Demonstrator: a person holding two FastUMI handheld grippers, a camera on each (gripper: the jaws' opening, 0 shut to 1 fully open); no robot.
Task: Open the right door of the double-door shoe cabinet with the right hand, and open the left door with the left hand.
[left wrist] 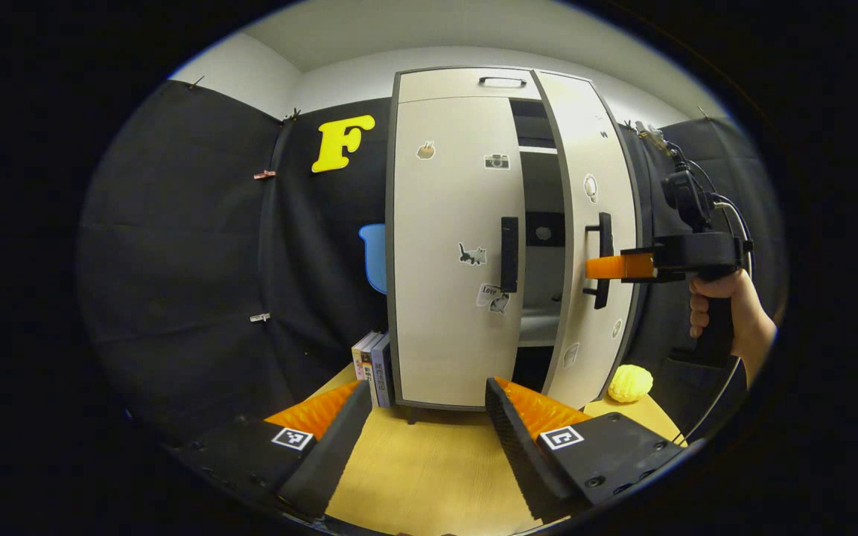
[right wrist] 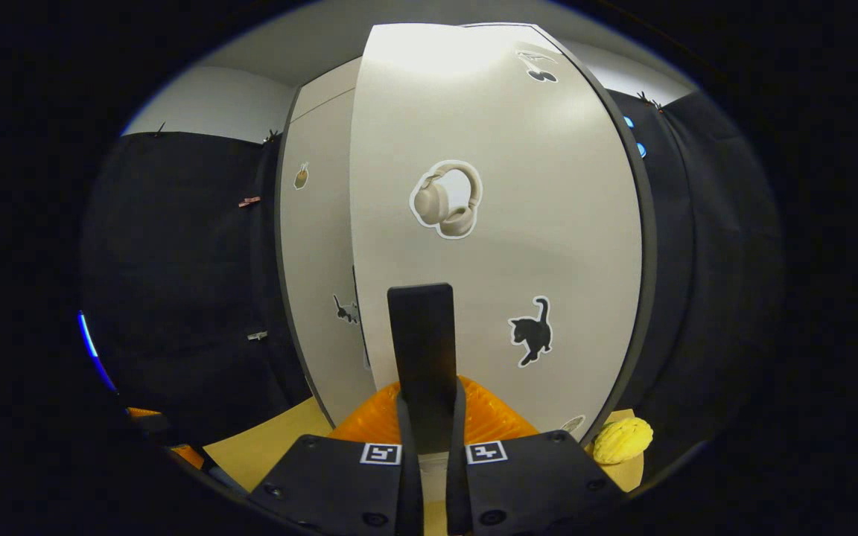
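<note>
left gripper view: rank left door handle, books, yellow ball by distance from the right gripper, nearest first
1. left door handle, just left of the right gripper, across the door gap.
2. yellow ball, below it on the table, right of the cabinet.
3. books, low at the cabinet's far left.

Evenly lit from overhead, bright on the shoe cabinet [left wrist: 459, 246], with soft glare washing out the top of its right door [right wrist: 496, 223] in the right gripper view. Dim within the cabinet's opening. Strong fisheye bowing of the cabinet's edges. Sharp focus, no motion blur.
</note>
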